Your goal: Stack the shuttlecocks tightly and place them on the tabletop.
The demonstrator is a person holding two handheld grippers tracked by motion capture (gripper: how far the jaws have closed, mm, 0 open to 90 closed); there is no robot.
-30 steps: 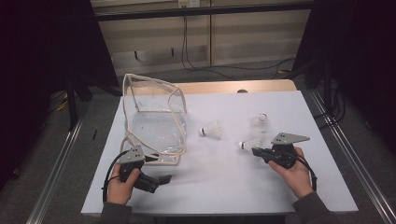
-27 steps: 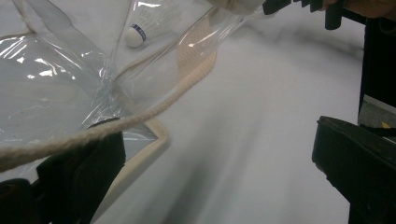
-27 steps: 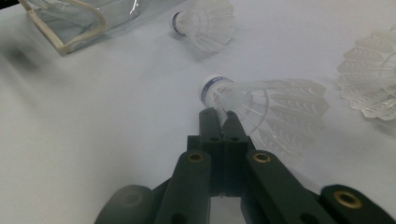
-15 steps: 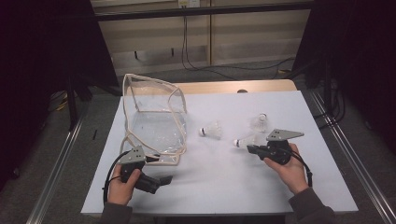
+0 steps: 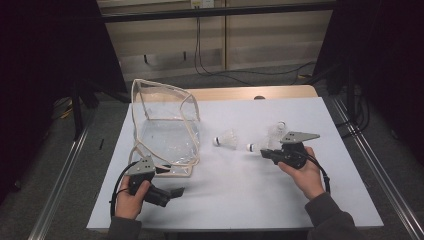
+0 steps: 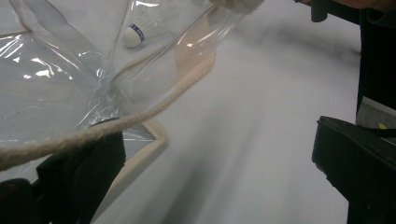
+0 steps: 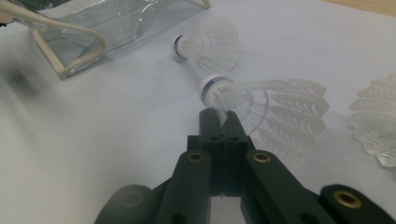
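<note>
Shuttlecock (image 7: 261,105) sits pinched by its skirt edge in the right fingers (image 7: 220,122), clenched on it, cork pointing ahead toward the bag (image 5: 165,125). That thin grip may slip, so a slow, level carry suits. Left fingers (image 6: 219,168) stand released beside the bag's cord. White bench (image 5: 240,200), dark room.

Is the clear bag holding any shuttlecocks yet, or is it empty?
Empty as far as visible: the clear bag shows nothing inside; one shuttlecock lies on the table, another shuttlecock sits in the right gripper.

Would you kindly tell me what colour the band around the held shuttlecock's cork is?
Blue, on the held shuttlecock; the right gripper view shows it best.
</note>
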